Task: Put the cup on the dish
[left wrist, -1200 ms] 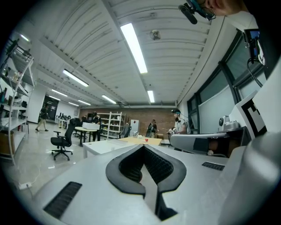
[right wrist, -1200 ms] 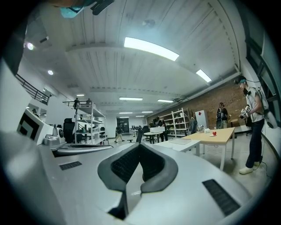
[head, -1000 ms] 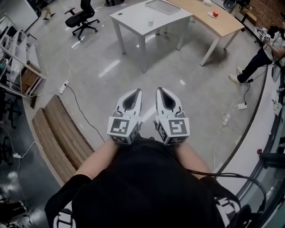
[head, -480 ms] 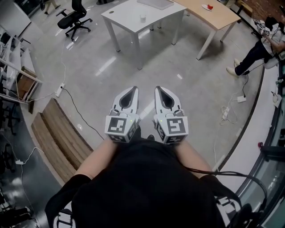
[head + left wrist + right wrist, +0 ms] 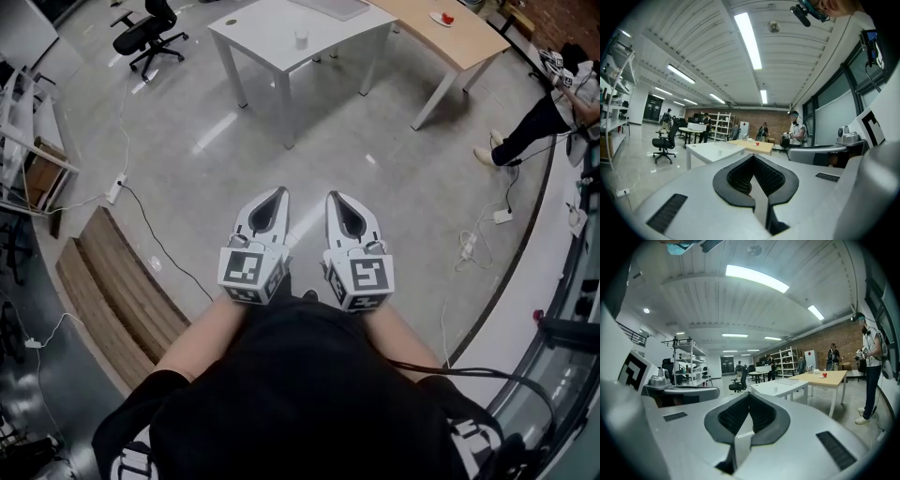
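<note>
Since the white table (image 5: 262, 28) stands well ahead, I judge this the approach step. A wood table (image 5: 464, 37) adjoins its right. Left gripper (image 5: 279, 192) and right gripper (image 5: 334, 196), far short of it, are closed and empty. The dish (image 5: 439, 17), on the wood table, holds something red. The cup (image 5: 301, 39) sits on the white table, contents unclear. Next: reach it and open a gripper.
</note>
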Demonstrator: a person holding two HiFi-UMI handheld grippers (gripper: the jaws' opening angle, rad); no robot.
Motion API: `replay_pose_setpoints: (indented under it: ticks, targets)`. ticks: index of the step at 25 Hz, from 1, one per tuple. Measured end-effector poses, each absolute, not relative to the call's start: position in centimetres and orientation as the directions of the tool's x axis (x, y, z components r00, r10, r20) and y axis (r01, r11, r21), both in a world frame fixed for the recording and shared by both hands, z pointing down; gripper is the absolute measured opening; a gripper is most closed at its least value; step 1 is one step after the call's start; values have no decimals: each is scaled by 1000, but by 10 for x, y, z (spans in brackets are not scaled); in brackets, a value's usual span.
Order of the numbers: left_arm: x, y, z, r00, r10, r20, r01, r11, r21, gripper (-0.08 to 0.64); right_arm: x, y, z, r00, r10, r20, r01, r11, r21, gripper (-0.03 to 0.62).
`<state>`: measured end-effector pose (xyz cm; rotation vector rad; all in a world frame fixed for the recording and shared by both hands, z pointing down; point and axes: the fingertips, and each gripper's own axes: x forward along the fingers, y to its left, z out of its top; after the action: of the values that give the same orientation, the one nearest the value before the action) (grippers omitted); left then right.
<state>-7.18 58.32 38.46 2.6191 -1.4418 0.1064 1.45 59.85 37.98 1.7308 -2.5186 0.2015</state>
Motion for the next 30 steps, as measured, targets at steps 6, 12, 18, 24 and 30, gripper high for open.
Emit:
replay_pose_setpoints:
  ticks: [6, 12, 18, 24, 30]
  targets:
    - [-84, 527, 396, 550, -822, 144, -834, -537, 125, 6, -3, 542, 397, -368, -909, 194, -930, 358, -86, 13]
    - [-97, 457, 403, 568, -809, 152, -822, -551, 142, 6, -15, 473, 400, -347, -915, 207, -938, 338, -82, 14]
    - [-115, 400, 395, 588, -798, 134, -808, -571, 145, 6, -35, 418, 395, -328, -921, 211, -945, 321, -68, 13]
    - [-135, 357, 390, 611, -782, 121, -790, -596, 141, 6, -59, 373, 386, -317, -926, 203, -948, 313, -53, 12]
    - [-155, 332, 376, 644, -761, 83, -764, -633, 123, 6, -84, 345, 370, -296, -941, 165, -955, 296, -27, 14]
